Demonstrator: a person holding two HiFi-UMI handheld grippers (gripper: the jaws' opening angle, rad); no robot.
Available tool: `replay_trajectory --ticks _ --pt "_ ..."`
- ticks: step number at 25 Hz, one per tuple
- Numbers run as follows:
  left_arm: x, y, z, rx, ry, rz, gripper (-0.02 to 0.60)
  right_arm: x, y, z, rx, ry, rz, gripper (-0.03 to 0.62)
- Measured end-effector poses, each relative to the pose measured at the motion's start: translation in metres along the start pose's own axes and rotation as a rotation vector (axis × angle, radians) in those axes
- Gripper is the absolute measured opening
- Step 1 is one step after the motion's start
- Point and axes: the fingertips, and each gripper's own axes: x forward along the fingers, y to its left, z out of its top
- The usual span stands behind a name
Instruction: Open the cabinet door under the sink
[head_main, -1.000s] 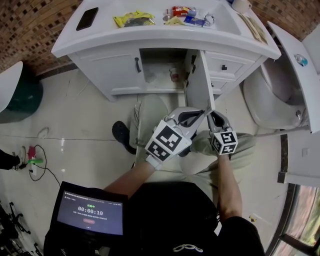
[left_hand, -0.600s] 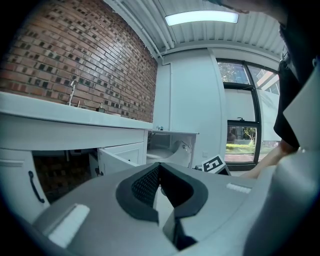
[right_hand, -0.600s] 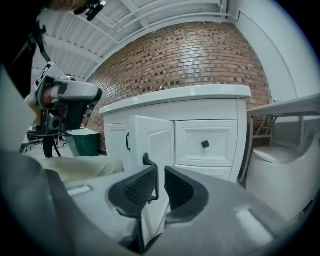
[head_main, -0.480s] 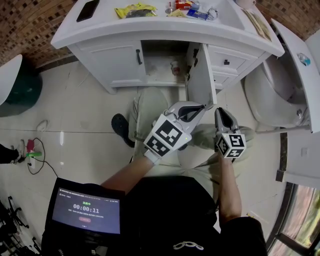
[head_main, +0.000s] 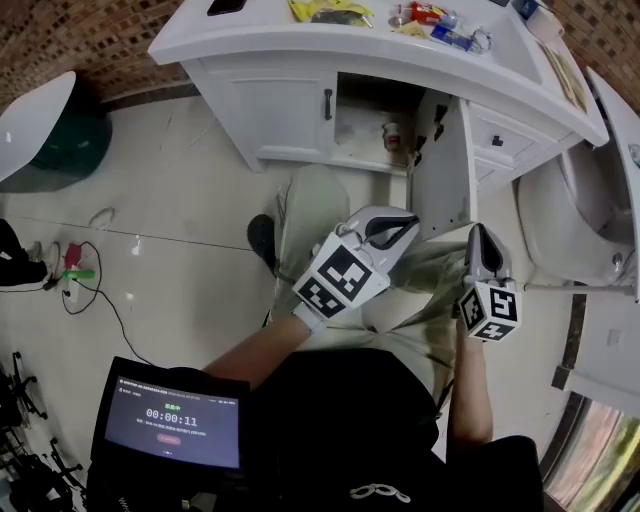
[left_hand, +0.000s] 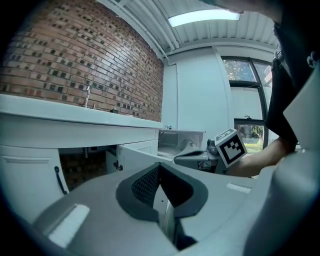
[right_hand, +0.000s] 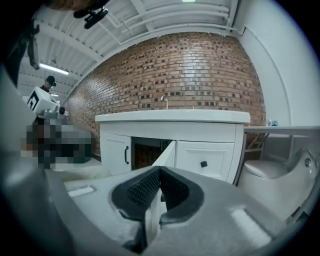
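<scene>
Looking down from the head view, the worktop runs off the top edge. That crops the yellow packet and the small bottles, which are too small to name anyway. The open cabinet door shows only its inner face; its handle is out of sight. The cabinet is dim inside, and a small container in there can't be identified. The toilet is cut by the right edge. The tablet has print too fine to read. The left tool covers part of the person's knee.
</scene>
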Motion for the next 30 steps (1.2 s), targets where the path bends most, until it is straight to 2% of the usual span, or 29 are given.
replay_trajectory --ticks 2,4,8,13,17,23,30 --pt "-0.013 0.008 0.000 -0.007 -0.010 0.018 0.015 0.000 0.006 0.014 0.025 -0.025 -0.015 -0.009" --pt "-0.028 0.017 0.003 -0.016 -0.026 0.035 0.015 0.003 0.026 0.029 0.009 -0.052 0.010 -0.009" --pt "-0.060 0.041 0.009 -0.031 -0.059 0.081 0.015 0.015 0.084 0.053 -0.036 -0.078 0.126 -0.008" --pt "-0.085 0.042 0.013 -0.027 -0.107 0.122 0.015 0.005 0.127 0.063 -0.072 -0.087 0.285 -0.009" --pt "-0.101 0.039 0.007 -0.039 -0.100 0.112 0.015 -0.009 0.147 0.067 -0.074 -0.111 0.361 -0.009" --pt "-0.109 0.037 0.007 -0.011 -0.089 0.086 0.015 -0.021 0.181 0.082 -0.109 -0.156 0.462 -0.009" --pt "-0.105 0.035 0.003 -0.002 -0.066 0.077 0.015 -0.024 0.184 0.083 -0.097 -0.160 0.497 -0.009"
